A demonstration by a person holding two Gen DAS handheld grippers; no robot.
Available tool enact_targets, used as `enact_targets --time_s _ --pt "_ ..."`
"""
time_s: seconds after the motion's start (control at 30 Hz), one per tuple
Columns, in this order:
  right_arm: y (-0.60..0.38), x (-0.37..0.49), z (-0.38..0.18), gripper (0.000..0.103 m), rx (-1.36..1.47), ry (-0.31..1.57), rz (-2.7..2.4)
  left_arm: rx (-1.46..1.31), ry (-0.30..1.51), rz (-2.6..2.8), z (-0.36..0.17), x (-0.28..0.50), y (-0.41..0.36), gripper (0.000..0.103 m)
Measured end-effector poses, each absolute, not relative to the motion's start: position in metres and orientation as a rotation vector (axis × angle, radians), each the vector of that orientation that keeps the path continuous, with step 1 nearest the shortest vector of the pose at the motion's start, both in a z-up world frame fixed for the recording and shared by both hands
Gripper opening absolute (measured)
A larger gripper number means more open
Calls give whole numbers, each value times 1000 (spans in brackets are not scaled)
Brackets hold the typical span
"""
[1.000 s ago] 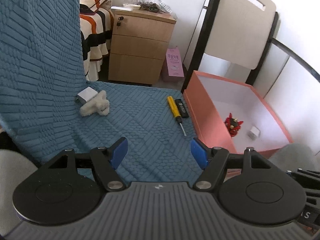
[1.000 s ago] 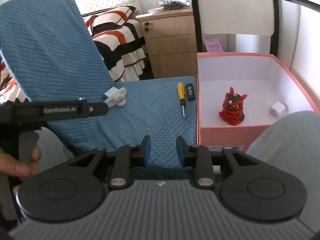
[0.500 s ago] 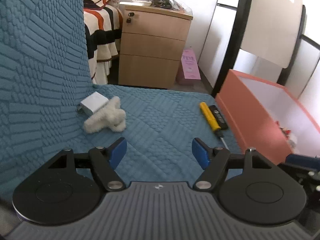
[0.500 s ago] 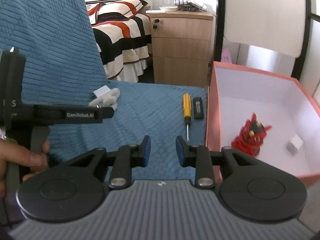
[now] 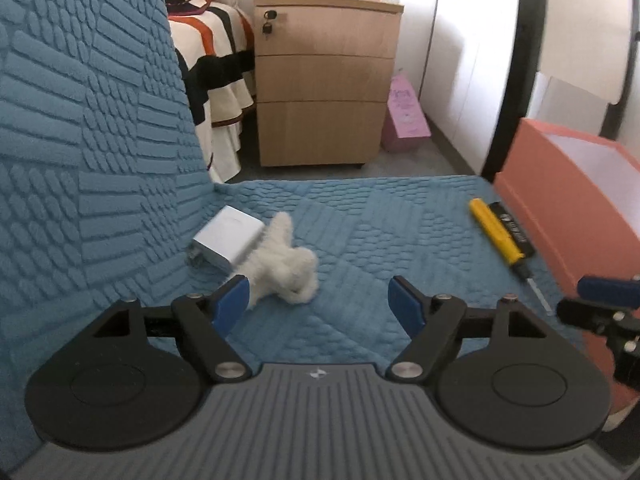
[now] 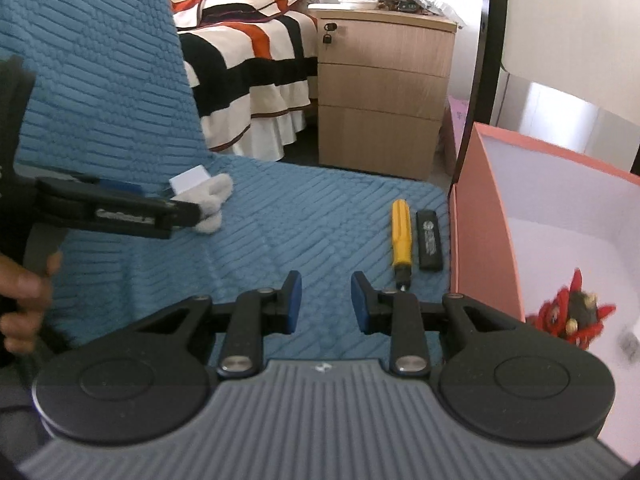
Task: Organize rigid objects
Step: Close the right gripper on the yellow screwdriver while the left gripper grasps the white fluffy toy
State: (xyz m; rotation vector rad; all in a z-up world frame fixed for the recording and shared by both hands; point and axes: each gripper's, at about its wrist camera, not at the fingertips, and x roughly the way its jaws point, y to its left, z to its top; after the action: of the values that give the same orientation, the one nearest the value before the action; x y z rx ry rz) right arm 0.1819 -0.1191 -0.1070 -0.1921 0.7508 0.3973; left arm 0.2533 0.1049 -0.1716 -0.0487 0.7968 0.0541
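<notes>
Moved: you have brought both grippers down and in toward the blue seat since a second ago; the charger and the plush now sit just ahead of your left gripper, and the box has slid to the right edge of its view.
Left gripper point(image 5: 318, 300): its jaws have just been opening and now stand spread wide, with nothing between them; only the blue cover shows in the gap.
Right gripper point(image 6: 326, 303): jaws a little apart, not pressed together, holding nothing; they hang over the cover, just left of the screwdriver tip.
Charger point(image 5: 228, 238): white block, lying at the foot of the seat back, touching the plush.
Plush point(image 5: 286, 262): white and fluffy, on the seat beside the charger, just ahead of your left finger point(image 5: 231, 305).
Screwdriver point(image 6: 401, 240): yellow handle, lying flat on the seat near the box, tip toward you.
Black stick point(image 6: 429, 244): flat, lying just beside the screwdriver, between it and the box wall.
Box point(image 6: 486, 220): pink outside, white inside, standing at the right edge of the seat.
In the box: a red figure point(image 6: 572, 316) and a small grey thing point(image 6: 629, 342), blurred.
Your left hand point(image 6: 24, 300): gripping the left gripper's handle.
</notes>
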Motion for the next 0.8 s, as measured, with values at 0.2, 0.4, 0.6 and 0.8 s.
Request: enact_targets --time_s 0.2,0.4,0.6,0.8 --pt "-116 212 -124 41 -201 782 358 -41 855 70 -186 285 121 80" --pt "-113 233 -138 46 -217 804 287 36 894 55 -198 304 122 80" --pt "-107 247 -149 45 -279 816 235 92 941 46 -212 316 117 80" --pt "-105 257 -161 45 -333 840 188 81 964 94 -223 324 122 80"
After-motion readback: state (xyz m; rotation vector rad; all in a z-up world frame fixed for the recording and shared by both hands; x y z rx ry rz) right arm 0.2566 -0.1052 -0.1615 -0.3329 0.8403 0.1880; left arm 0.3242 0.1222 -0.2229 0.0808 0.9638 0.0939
